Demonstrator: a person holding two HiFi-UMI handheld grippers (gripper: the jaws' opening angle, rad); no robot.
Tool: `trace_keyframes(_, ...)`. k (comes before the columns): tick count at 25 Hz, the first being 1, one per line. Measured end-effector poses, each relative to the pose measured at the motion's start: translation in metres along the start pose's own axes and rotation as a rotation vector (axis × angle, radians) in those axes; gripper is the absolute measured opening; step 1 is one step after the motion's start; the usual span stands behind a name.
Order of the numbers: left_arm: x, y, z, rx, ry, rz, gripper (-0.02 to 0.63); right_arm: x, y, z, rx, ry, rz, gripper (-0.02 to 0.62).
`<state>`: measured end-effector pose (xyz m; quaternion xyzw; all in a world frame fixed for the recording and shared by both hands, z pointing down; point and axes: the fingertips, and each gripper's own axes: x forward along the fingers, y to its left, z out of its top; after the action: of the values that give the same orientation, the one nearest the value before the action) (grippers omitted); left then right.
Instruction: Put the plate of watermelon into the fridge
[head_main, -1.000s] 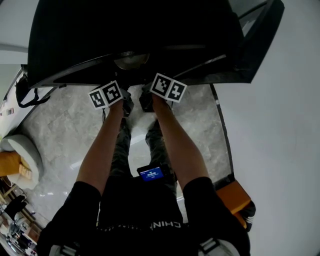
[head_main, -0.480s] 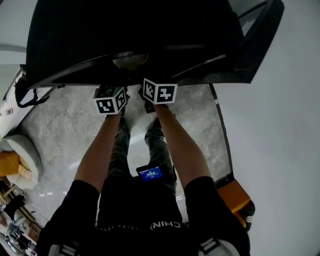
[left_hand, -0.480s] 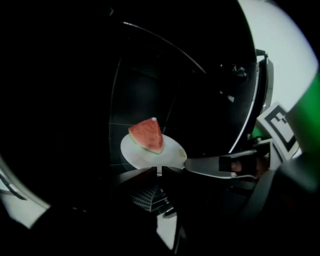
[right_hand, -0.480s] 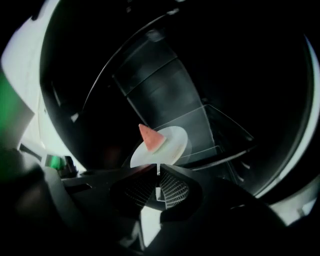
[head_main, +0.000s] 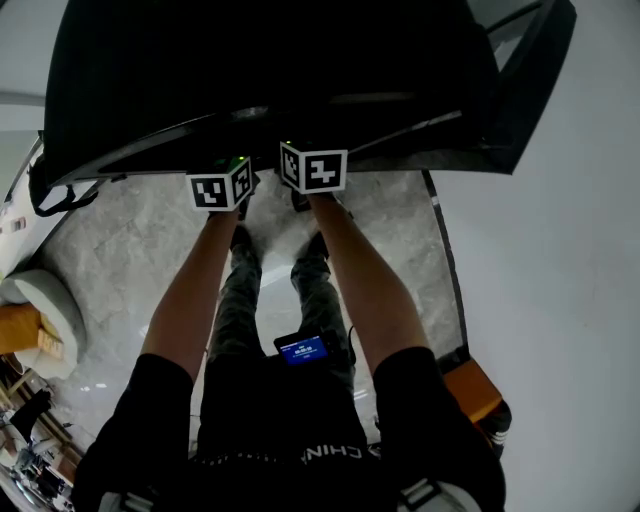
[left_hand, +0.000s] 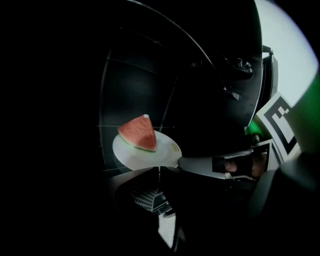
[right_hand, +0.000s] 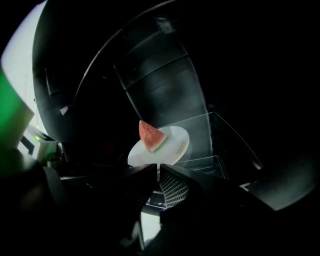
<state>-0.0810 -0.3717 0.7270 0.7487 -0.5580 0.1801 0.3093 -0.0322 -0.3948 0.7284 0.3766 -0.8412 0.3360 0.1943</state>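
A white plate (left_hand: 145, 156) with a red wedge of watermelon (left_hand: 140, 134) hangs inside the dark fridge (head_main: 270, 70). My left gripper (left_hand: 159, 169) is closing its jaws, and the plate's near rim sits between their tips. The right gripper's finger (left_hand: 200, 164) reaches the plate's rim from the right. In the right gripper view my right gripper (right_hand: 158, 166) is shut on the near rim of the plate (right_hand: 170, 149), with the watermelon (right_hand: 151, 136) above it. The head view shows only the two marker cubes (head_main: 218, 188) at the fridge's lower edge; the jaws are hidden.
The fridge door (head_main: 530, 80) stands open at the right. A glass shelf (right_hand: 220, 135) lies behind and beside the plate. Marble floor (head_main: 110, 260) is below, with a pale round seat (head_main: 45, 300) at the left and an orange object (head_main: 470, 390) at the right.
Both marker cubes have moved up toward the fridge and turned. The pale plate that showed dimly at the fridge's lower edge is now out of sight in the head view.
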Motion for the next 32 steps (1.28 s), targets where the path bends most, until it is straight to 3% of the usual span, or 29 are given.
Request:
trace_keyframes(12,0.02,-0.001,0.014,0.033,0.018,-0.006,0.012,0.014,-0.012,0.014,-0.021,0.039,-0.028,0.028)
trace_keyframes(14,0.02,-0.002,0.016,-0.012,0.029,-0.038,0.012,0.013,-0.008,0.013,-0.021,0.057,-0.019,0.029)
trace_keyframes(18,0.02,-0.023,0.013,-0.196,0.09,-0.227,0.012,0.002,0.002,0.012,0.052,0.077,0.026,0.028)
trace_keyframes(24,-0.017,-0.035,0.018,-0.041,0.041,-0.2,0.012,-0.036,0.025,0.027,-0.017,0.086,0.049,0.028)
trace_keyframes(32,-0.082,-0.066,0.026,0.049,0.051,-0.264,0.012,-0.097,0.056,0.02,-0.038,0.118,0.031,0.028)
